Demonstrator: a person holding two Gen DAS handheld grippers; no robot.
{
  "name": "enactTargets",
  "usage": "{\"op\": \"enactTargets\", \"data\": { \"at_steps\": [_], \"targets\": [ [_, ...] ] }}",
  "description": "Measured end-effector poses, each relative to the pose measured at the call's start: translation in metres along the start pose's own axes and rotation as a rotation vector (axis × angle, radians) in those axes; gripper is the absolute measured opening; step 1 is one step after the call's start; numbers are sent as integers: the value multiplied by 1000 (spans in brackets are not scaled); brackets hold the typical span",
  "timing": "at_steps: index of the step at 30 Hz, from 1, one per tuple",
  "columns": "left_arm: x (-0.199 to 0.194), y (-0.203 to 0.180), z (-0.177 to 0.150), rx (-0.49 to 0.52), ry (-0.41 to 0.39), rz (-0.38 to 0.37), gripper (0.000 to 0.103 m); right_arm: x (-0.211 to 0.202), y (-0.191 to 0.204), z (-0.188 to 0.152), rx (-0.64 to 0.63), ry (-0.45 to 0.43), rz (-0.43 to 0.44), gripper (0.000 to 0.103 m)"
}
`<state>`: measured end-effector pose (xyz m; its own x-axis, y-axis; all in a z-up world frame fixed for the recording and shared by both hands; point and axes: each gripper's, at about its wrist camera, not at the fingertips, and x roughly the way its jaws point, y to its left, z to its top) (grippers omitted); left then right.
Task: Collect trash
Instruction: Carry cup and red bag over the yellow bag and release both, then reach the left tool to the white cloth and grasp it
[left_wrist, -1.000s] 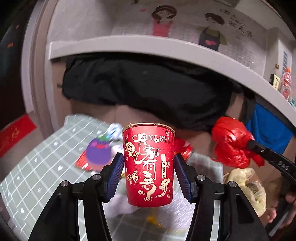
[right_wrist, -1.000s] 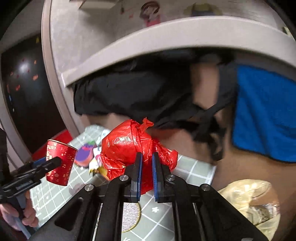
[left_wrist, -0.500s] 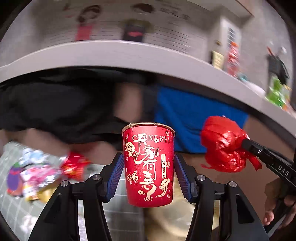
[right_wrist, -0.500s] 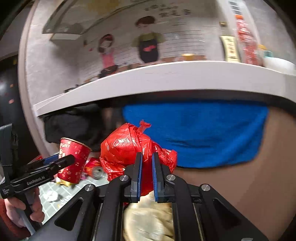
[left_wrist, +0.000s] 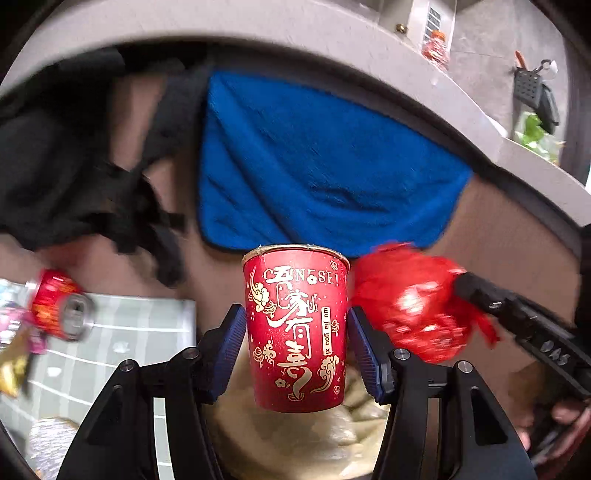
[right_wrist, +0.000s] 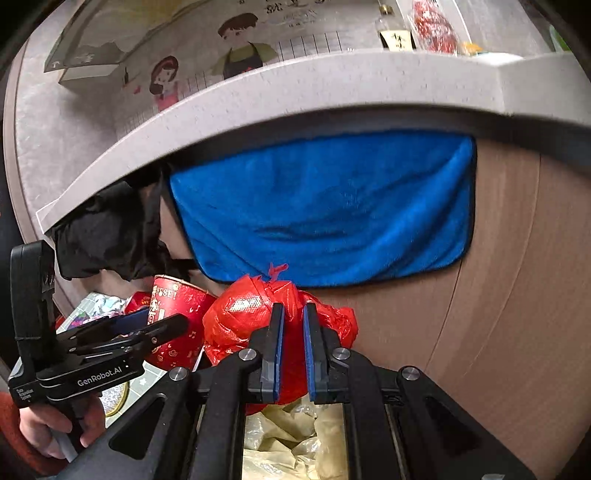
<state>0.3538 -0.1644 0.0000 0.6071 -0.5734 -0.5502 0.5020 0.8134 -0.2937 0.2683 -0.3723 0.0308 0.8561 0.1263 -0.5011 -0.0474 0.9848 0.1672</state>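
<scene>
My left gripper (left_wrist: 295, 314) is shut on a red paper cup (left_wrist: 295, 362) with gold lettering, held upright between the blue pads. A knotted red plastic bag (right_wrist: 240, 314) sits between the pads of my right gripper (right_wrist: 293, 314), whose jaws are opening while the bag still hangs there. Cup (right_wrist: 173, 302) and bag (left_wrist: 410, 302) are side by side, almost touching. Both hang over a bin lined with a crumpled yellowish bag (right_wrist: 280, 454), seen below the fingers in both views (left_wrist: 295, 435).
A blue towel (right_wrist: 325, 206) and black cloth (right_wrist: 107, 236) hang from the grey counter edge (right_wrist: 295, 92) over a brown cabinet front (right_wrist: 498, 295). At the left a gridded mat (left_wrist: 122, 332) holds a red can (left_wrist: 59, 310) and wrappers (left_wrist: 14, 350).
Both grippers have swung right, away from the littered mat, and now hang over the lined bin in front of the blue towel. Cup and bag have come closer together.
</scene>
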Motion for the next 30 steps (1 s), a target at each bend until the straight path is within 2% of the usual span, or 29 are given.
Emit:
{"op": "enactTargets", "data": {
  "at_steps": [1, 3, 4, 6, 11, 16, 20, 26, 30],
  "targets": [
    [9, 4, -1, -23, 47, -79, 58, 6, -2, -2, 6, 18, 11, 13],
    [22, 13, -5, -73, 109, -147, 61, 14, -8, -7, 30, 40, 7, 19],
    [27, 19, -8, -106, 135, -132, 61, 16, -10, -9, 41, 43, 1, 21],
    [27, 25, -12, -121, 119, -109, 63, 19, -15, -14, 65, 47, -22, 22],
    [7, 30, -12, -49, 62, -3, 64, 16, -8, -20, 56, 45, -49, 23],
    [-39, 53, -11, -32, -42, 138, 64, 5, 19, -14, 12, 4, -25, 22],
    [-86, 82, -17, -14, -113, 269, 64, -1, 51, -6, -15, -25, 42, 22],
    [-159, 144, -32, -80, -178, 392, 64, -2, 123, 2, -79, -57, 194, 23],
    [-204, 192, -39, -152, -194, 440, 64, 5, 174, 4, -139, -51, 263, 26]
  ]
}}
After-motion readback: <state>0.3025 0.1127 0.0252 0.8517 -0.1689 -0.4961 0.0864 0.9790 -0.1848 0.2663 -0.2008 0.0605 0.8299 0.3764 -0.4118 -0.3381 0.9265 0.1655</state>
